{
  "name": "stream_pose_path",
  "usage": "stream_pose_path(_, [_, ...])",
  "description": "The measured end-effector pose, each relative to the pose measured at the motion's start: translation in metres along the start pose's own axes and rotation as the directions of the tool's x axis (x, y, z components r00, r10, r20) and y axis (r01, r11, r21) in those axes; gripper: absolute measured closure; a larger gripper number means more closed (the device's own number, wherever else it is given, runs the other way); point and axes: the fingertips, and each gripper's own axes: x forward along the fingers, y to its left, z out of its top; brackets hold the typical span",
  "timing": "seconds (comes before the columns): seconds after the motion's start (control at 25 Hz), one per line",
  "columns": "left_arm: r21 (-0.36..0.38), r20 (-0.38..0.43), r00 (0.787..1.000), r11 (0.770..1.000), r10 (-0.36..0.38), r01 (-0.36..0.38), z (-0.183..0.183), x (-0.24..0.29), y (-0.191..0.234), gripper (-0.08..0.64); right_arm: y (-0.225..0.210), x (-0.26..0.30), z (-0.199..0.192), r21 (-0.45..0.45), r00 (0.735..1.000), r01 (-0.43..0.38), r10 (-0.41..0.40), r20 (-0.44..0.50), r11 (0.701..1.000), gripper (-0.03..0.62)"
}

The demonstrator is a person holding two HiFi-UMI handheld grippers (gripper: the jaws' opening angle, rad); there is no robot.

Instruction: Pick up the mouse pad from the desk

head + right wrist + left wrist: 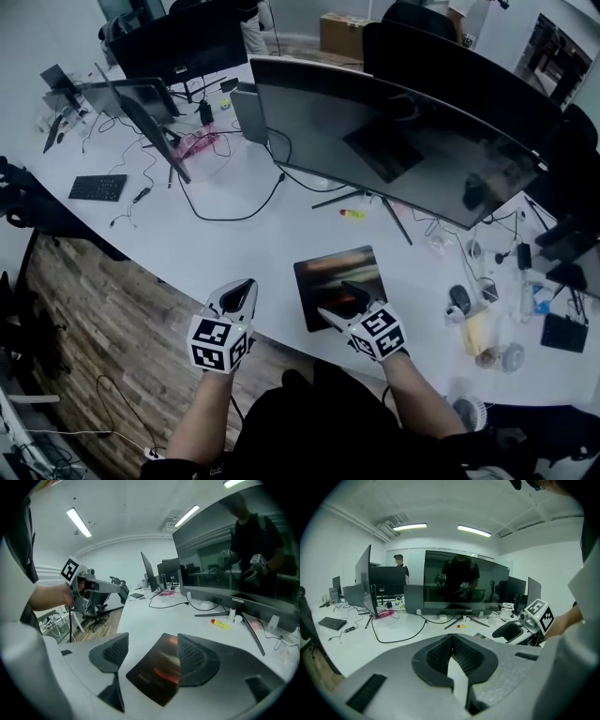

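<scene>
Head view: mouse pad (339, 279) is lying flat on the white surface (234, 248), near the front edge, just ahead of the big monitor (394, 150). I am holding the right gripper (336, 302) over its near corner with the jaws standing wide. The pad is showing between them, but the pads are not pressing on it. The left gripper (241, 292) is hanging off to the side, pinched together and empty. Nothing is lifted yet. I am judging that closing on the pad's edge and raising it remain.

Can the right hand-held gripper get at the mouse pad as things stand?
Probably yes. The right hand-held gripper is over the near edge of the mouse pad, jaws apart, nothing lying between. The pad sits flat on the desk, so slipping a jaw under may be hard.
</scene>
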Motion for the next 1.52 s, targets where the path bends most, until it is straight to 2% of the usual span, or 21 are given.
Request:
stream_pose_path(0.16, [0.005, -0.018, 1.0, 1.0, -0.006, 0.006, 0.003, 0.019, -0.011, 0.551, -0.013, 0.009, -0.023, -0.005, 0.999, 0.003, -0.004, -0.04, 1.0, 0.281])
stream_pose_path(0.4, [-0.009, -0.036, 0.999, 0.999, -0.033, 0.033, -0.009, 0.03, -0.021, 0.551, -0.008, 0.014, -0.057, -0.005, 0.993, -0.013, 0.012, -0.121, 1.0, 0.267])
stream_pose_path(0.76, [-0.055, -0.059, 0.995, 0.995, -0.081, 0.078, -0.056, 0.026, -0.026, 0.551, 0.009, 0.027, -0.095, -0.053, 0.971, 0.027, -0.039, -0.238, 0.998, 0.247])
stream_pose_path(0.96, [-0.067, -0.083, 0.991, 0.993, -0.107, 0.102, -0.079, 0.024, -0.031, 0.551, 0.013, 0.038, -0.111, -0.069, 0.962, 0.039, -0.056, -0.268, 0.997, 0.227])
stream_pose_path(1.28, [-0.09, -0.107, 0.988, 0.991, -0.11, 0.101, -0.094, 0.017, -0.023, 0.551, -0.004, 0.053, -0.117, -0.127, 0.945, 0.066, -0.103, -0.311, 0.99, 0.181])
stream_pose_path(1.52, [-0.104, -0.107, 0.989, 0.99, -0.102, 0.091, -0.097, 0.013, -0.017, 0.551, -0.009, 0.058, -0.119, -0.134, 0.946, 0.037, -0.078, -0.314, 0.99, 0.17])
